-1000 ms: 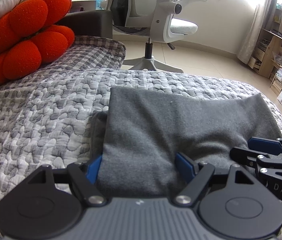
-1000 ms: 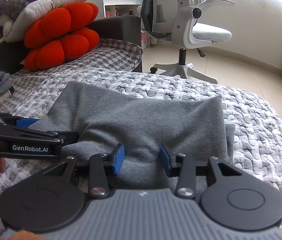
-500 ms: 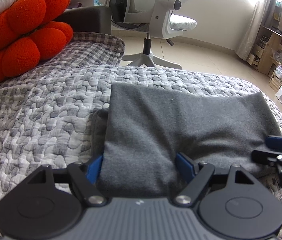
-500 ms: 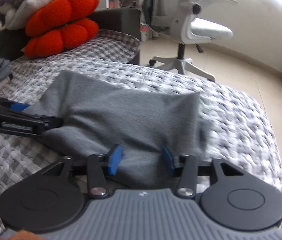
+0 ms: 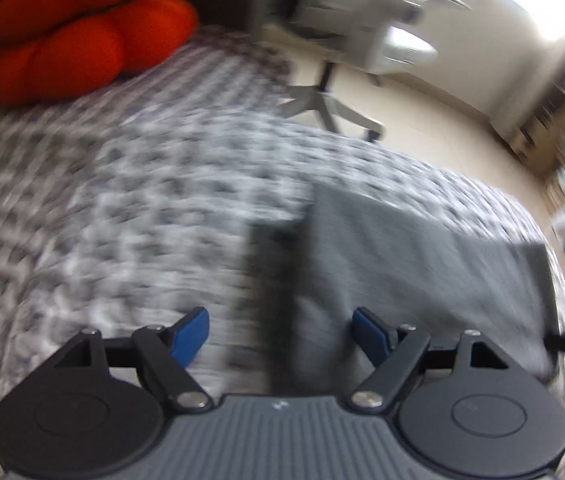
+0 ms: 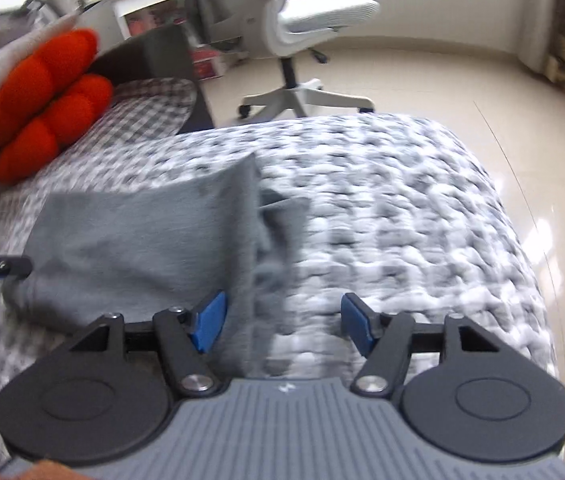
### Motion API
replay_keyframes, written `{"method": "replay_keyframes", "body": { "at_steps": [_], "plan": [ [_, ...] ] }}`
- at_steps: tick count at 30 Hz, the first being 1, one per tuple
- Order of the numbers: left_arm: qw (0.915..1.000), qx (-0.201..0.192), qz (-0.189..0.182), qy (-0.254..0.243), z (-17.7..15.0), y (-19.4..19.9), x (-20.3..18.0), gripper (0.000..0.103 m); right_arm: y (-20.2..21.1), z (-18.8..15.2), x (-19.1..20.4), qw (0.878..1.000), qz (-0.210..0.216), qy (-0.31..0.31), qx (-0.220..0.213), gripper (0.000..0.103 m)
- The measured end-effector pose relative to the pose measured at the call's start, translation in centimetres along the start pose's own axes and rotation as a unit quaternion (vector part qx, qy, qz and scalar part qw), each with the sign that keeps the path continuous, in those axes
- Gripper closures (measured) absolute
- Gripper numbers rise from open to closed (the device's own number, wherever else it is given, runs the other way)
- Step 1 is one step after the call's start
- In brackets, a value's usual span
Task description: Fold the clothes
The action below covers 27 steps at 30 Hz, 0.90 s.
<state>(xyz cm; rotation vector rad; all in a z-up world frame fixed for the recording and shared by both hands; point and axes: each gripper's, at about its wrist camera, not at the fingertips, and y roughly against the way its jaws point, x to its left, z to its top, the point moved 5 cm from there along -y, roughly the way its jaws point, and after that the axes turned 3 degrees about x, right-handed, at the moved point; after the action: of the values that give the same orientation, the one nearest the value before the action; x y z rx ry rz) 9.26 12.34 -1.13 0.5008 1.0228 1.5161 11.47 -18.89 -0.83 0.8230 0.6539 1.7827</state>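
We see a folded grey garment lying on the quilted bed cover near its foot edge, our left gripper wide open over its left edge, our right gripper opening over its right edge, neither clamping cloth, orange cushion at the far left corner
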Motion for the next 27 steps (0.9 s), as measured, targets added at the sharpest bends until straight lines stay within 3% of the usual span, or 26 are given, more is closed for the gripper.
{"method": "replay_keyframes", "body": {
  "at_steps": [3, 8, 12, 16, 27],
  "plan": [
    [0.9992, 0.013, -0.032, 0.017, -0.1, -0.1, 0.3, 0.023, 0.2, 0.3, -0.6, 0.999, 0.022, -0.041, -0.005, 0.038],
    [0.996, 0.029, -0.085, 0.005, -0.8, -0.3, -1.7, 0.023, 0.8, 0.2, -0.8, 0.986, 0.11, -0.128, 0.009, 0.038],
    [0.995, 0.039, -0.091, 0.01, -1.1, -0.7, -2.2, 0.023, 1.4, -0.3, -0.7, 0.982, 0.125, -0.14, 0.03, 0.036],
    [0.9933, 0.042, -0.104, 0.029, -1.0, -0.5, -1.9, 0.023, 1.8, -1.2, -0.5, 0.971, 0.167, -0.165, 0.054, 0.034],
    [0.992, 0.047, -0.102, 0.058, -1.3, 0.5, -0.5, 0.025, 2.9, -2.5, -1.5, 0.965, 0.167, -0.194, 0.055, 0.034]
  ]
}}
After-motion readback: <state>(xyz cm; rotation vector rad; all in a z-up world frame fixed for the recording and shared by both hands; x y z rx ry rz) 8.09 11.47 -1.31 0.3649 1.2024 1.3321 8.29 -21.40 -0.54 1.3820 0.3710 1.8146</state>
